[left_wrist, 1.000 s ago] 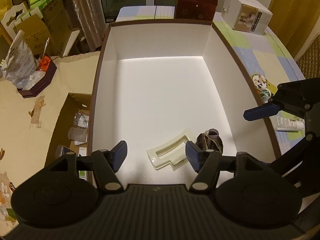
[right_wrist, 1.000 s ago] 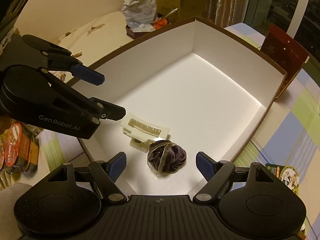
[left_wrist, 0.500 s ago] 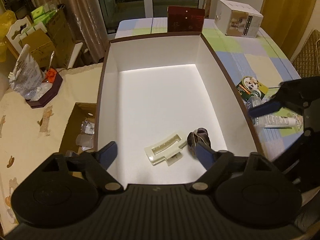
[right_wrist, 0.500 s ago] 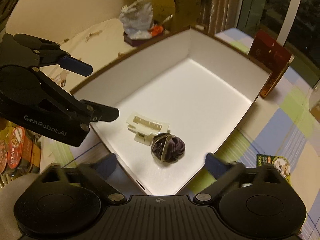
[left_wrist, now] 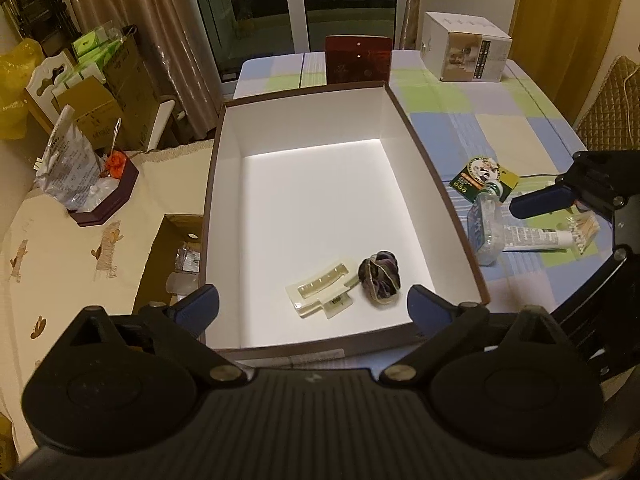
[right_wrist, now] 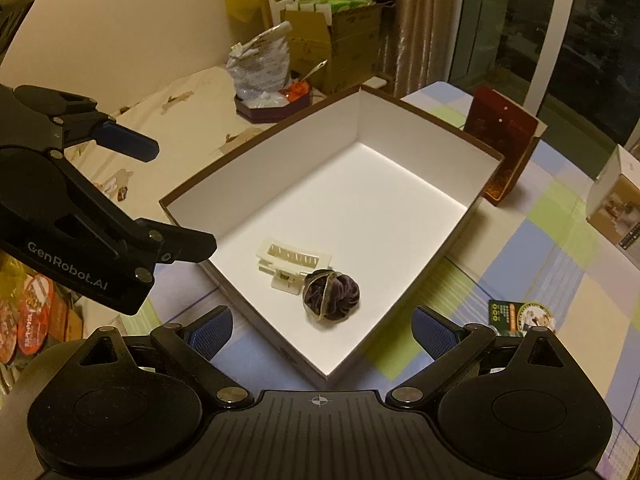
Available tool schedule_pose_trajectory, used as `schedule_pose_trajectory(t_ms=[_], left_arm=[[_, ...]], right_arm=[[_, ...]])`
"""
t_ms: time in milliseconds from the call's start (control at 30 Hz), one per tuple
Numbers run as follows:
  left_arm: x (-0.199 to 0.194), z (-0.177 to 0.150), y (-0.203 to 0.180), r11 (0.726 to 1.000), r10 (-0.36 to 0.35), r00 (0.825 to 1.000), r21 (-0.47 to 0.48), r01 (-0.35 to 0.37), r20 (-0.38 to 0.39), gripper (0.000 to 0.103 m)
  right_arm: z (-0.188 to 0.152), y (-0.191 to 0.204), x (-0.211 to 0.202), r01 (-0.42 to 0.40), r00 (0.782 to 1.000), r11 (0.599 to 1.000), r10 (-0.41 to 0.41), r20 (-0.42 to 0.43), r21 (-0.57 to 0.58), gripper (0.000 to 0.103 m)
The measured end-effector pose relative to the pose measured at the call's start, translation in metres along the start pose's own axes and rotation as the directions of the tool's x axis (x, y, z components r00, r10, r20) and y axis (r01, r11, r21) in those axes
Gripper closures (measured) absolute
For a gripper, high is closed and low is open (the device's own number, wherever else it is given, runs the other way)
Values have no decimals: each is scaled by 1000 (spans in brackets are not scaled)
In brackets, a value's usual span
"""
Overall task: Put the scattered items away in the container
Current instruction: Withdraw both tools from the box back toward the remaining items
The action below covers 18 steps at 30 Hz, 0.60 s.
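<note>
**A:** quick headcount? what's in the box (left_wrist: 224, 184) so far?

**B:** two things, both near its front edge: one cream hair clip (left_wrist: 322, 290) and one purple scrunchie (left_wrist: 379, 277), right beside each other.

**A:** and left on the table (left_wrist: 516, 128)?

**B:** one clear bottle (left_wrist: 486, 224), one white tube (left_wrist: 532, 237), one green card (left_wrist: 480, 176), all near the box's right wall. One white carton (left_wrist: 466, 46) and one dark red box (left_wrist: 357, 60) at the table's far edge.
</note>
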State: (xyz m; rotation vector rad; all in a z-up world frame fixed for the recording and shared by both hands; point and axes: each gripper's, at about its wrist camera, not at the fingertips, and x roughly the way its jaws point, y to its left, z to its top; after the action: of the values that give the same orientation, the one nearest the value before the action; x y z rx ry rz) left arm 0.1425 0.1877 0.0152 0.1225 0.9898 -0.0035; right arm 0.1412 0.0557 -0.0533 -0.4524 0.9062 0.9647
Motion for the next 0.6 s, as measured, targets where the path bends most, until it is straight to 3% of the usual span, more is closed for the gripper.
schedule_pose_trajectory(t_ms=[600], left_arm=[[-65,-15,-41,999,21,998,38,-24,60,3]], right_arm=[[-39,10,-80,15,994,999,-19,106,37,2]])
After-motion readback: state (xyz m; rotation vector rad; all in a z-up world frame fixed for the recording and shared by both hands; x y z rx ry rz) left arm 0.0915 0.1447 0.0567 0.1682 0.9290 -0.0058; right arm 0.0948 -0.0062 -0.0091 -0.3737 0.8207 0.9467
